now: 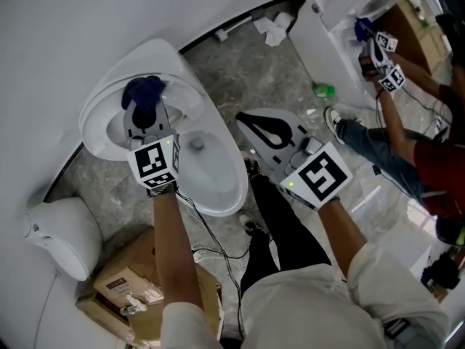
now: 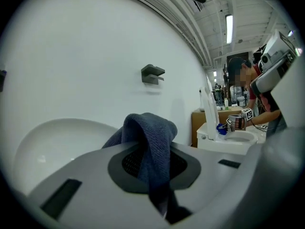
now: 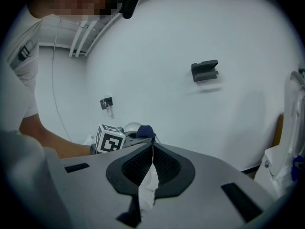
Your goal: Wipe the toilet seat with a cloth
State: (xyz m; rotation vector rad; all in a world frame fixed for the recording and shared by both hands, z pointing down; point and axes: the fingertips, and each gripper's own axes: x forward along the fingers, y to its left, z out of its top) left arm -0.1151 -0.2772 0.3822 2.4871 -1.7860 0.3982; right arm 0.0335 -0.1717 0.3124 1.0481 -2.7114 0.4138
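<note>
The left claw [image 1: 145, 113] is pinched on a dark blue cloth [image 1: 143, 93], and the left gripper view shows the fabric bunched up between the two pads and drooping over them. In the head view the cloth sits at the white oval ring of the toilet seat [image 1: 96, 126], which stands up at the back of the toilet [image 1: 231, 187], close to the pale wall [image 1: 65, 35]. Whether the cloth actually presses on the ring cannot be told. The bowl opens just to the right of the left claw, below the person's left forearm [image 1: 171, 238]. The right claw [image 3: 152, 151] is pressed together with nothing between its pads. It hangs to the right of the bowl, apart from it, above the grey mottled floor [image 1: 240, 71]. A dark bracket [image 2: 152, 74] is fixed to the wall beyond the toilet. A cardboard box [image 1: 127, 289] lies on the floor at the lower left, beside a rounded white fixture [image 1: 62, 235]. Crumpled white paper [image 1: 275, 27] lies on the floor at the top, and a small green object [image 1: 324, 89] lies near the base of a second toilet [image 1: 341, 13] at the upper right, where another person [image 1: 407, 147] works with marker-cube grippers of their own.
</note>
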